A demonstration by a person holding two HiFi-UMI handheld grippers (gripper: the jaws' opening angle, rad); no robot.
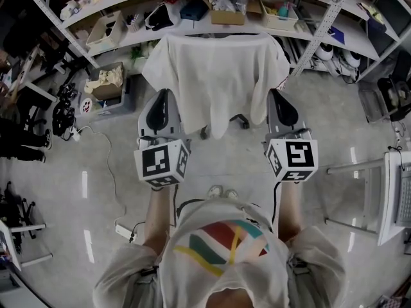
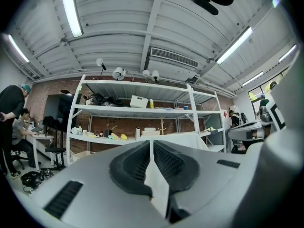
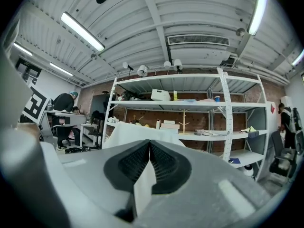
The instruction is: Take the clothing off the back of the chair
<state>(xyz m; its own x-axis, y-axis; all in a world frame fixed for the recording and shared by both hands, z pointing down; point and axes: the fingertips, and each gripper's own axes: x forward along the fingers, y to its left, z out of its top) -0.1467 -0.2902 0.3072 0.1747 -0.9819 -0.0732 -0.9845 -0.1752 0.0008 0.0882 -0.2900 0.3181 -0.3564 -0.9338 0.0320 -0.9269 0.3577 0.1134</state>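
Note:
A white garment (image 1: 218, 76) hangs over the back of a chair, hiding the backrest; only the chair's wheeled base (image 1: 243, 122) shows under it. My left gripper (image 1: 160, 94) is level by the garment's lower left edge, jaws shut with nothing in them. Level by the right sleeve is my right gripper (image 1: 277, 93), also shut and empty. In the left gripper view the closed pads (image 2: 151, 144) point at the garment (image 2: 186, 138) ahead and to the right. The right gripper (image 3: 150, 144) sees the garment (image 3: 134, 132) ahead and to the left.
Behind the chair runs a long metal shelf (image 1: 212, 25) with boxes and bins. A cardboard box (image 1: 106, 82) and cables lie on the floor at the left, a power strip (image 1: 123, 230) near my feet. A white table frame (image 1: 390, 197) stands at the right. People sit at desks (image 2: 14, 127) far left.

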